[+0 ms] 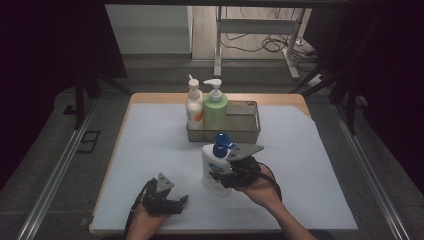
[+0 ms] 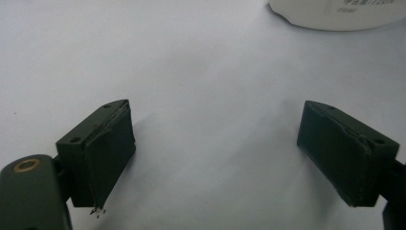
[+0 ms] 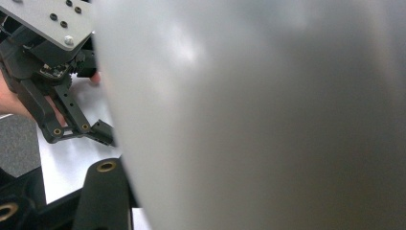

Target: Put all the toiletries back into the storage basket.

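The tall white bottle w/ blue pump [image 1: 216, 167] is clamped low by the right gripper [image 1: 231, 172], so it could be tipped when lifted, while the left gripper [image 1: 170, 202] is kept spread, empty.

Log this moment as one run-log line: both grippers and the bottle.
right gripper: around white pump bottle, grip unclear | left gripper: open, empty | tray: two bottles
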The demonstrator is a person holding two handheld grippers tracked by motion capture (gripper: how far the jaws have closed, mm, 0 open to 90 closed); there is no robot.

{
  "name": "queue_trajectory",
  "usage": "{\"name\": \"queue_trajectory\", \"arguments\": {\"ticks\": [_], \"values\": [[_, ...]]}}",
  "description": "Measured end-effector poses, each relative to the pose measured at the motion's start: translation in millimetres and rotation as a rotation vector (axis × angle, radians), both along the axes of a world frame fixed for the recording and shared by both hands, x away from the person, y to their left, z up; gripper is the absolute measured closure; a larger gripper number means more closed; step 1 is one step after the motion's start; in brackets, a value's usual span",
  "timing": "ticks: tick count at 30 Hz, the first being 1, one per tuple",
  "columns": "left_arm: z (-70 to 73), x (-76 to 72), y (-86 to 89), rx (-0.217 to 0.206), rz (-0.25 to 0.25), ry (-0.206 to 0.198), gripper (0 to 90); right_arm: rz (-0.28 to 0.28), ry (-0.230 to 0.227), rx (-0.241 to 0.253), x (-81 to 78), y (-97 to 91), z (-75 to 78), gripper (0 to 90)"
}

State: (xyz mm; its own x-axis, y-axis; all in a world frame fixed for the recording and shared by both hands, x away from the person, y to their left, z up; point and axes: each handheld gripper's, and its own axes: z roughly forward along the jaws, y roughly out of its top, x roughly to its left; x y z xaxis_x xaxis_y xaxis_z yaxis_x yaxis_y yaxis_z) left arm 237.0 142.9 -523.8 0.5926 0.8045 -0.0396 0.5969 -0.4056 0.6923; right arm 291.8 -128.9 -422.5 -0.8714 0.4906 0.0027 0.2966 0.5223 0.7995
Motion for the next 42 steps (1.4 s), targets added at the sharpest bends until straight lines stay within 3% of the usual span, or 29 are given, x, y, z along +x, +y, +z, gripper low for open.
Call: {"name": "queue_trajectory", "arguments": {"ticks": [12,19,31,42], "values": [[-0.1,0.0,-0.1,0.0,0.001,-0.001,12.3,-0.004,0.031,-0.002,2.7,-4.7,8.3,39.5],[-0.1,0.1,-0.1,-0.001,0.001,-0.002,12.4,-0.01,0.025,0.0,5.1,-10.2,18.3,39.5],[-0.2,0.1,0.0,-0.001,0.0,-0.002,12.4,-0.063,0.02,-0.006,18.1,-25.7,39.0,39.7],[-0.2,0.1,0.0,0.001,-0.001,-0.003,12.4,-0.158,0.003,-0.001,38.6,-49.3,62.2,39.7]]}}
